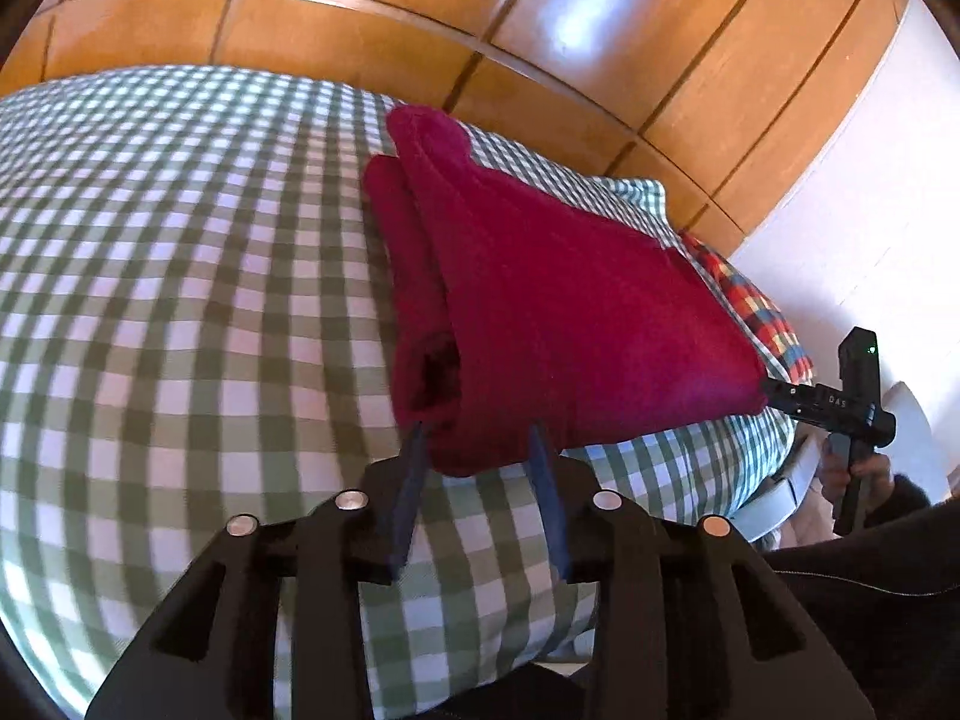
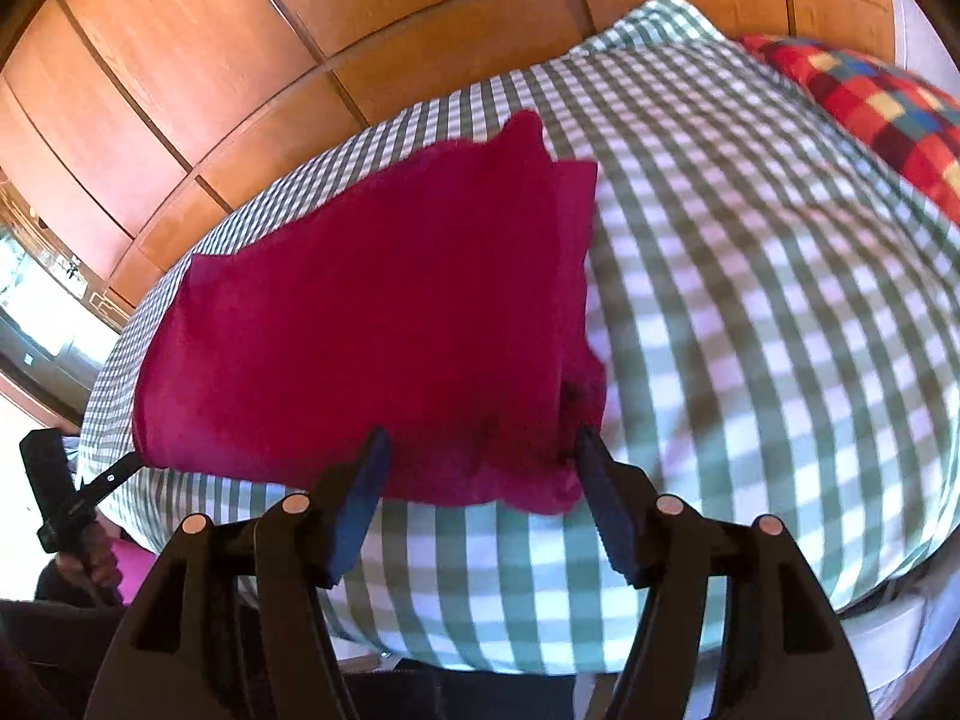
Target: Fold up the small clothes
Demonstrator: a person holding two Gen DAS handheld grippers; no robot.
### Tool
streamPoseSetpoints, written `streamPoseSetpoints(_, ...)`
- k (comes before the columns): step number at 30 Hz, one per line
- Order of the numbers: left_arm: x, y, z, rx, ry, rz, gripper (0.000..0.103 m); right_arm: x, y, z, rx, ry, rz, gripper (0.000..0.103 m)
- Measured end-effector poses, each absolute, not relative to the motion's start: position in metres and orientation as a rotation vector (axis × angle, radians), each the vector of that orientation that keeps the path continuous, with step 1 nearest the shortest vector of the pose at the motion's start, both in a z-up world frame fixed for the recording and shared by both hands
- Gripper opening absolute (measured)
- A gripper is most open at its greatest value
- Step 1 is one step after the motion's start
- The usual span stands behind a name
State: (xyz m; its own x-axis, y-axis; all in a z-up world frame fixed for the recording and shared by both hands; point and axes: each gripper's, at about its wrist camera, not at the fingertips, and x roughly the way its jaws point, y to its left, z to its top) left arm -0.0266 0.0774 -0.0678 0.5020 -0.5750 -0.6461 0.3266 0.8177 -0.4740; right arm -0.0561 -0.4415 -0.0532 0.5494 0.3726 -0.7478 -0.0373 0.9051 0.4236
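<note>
From the left wrist view, the left gripper reaches low over the green-and-white checked bed cover, its two dark blue fingers standing a moderate gap apart with the near corner of the magenta fleece garment lying between their tips; whether the pads actually press the cloth cannot be told, since the gap looks wider than the fabric bunched there. The garment lies partly folded on the cover, layers rolled at its left edge, stretching away toward the wooden panelled wardrobe. At the far right corner the right gripper pokes in level with the hem, a hand clutching its handle below, with a red, yellow and blue checked cushion behind. Switch to the right wrist view: the right gripper has its jaws spread wide, straddling the garment's near edge, tips just at the cloth. The left gripper meets the opposite corner, its state unreadable from here. The risk: thick fleece layers could slip apart if only the top one is caught, and soft bedding gives underneath, so a pinch may grab the cover too. Both tools sit low, angled nearly flat along the bed.
</note>
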Motion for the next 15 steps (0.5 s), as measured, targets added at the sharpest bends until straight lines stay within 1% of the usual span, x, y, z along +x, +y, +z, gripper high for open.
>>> streamPoseSetpoints(1, -0.022, 0.075, -0.071, -0.306, 0.908, -0.557, 0.019, -0.055, -0.440, -0.056, 0.375, 0.974, 0.255, 0.046)
streamPoseSetpoints(2, -0.021, 0.074, -0.071, -0.301, 0.912, -0.556, 0.014, -0.055, -0.438, -0.059, 0.361, 0.985, 0.256, 0.034)
streamPoseSetpoints(3, -0.018, 0.072, -0.069, -0.287, 0.915, -0.550, 0.011, -0.053, -0.436, -0.060, 0.338, 0.995, 0.245, 0.028)
streamPoseSetpoints(4, -0.017, 0.072, -0.065, -0.280, 0.912, -0.553, 0.008, -0.053, -0.435, -0.059, 0.329, 0.994, 0.242, 0.018)
streamPoseSetpoints(5, -0.018, 0.074, -0.061, -0.282, 0.902, -0.555, 0.008, -0.055, -0.435, -0.057, 0.323, 0.988, 0.240, 0.010)
streamPoseSetpoints(9, -0.029, 0.096, -0.034, -0.325, 0.833, -0.583, 0.005, -0.067, -0.440, -0.033, 0.259, 0.937, 0.232, 0.007)
streamPoseSetpoints(11, -0.039, 0.103, -0.033, -0.322, 0.841, -0.589, 0.005, -0.073, -0.445, -0.031, 0.216, 0.943, 0.198, 0.006)
streamPoseSetpoints(12, -0.043, 0.105, -0.034, -0.320, 0.852, -0.590, 0.004, -0.076, -0.452, -0.036, 0.229, 0.960, 0.191, 0.006)
streamPoseSetpoints(13, -0.047, 0.107, -0.040, -0.319, 0.871, -0.590, 0.000, -0.077, -0.461, -0.048, 0.254, 0.990, 0.170, 0.006)
streamPoseSetpoints(15, -0.051, 0.109, -0.061, -0.301, 0.935, -0.532, 0.000, -0.074, -0.465, -0.066, 0.271, 1.034, 0.148, 0.006)
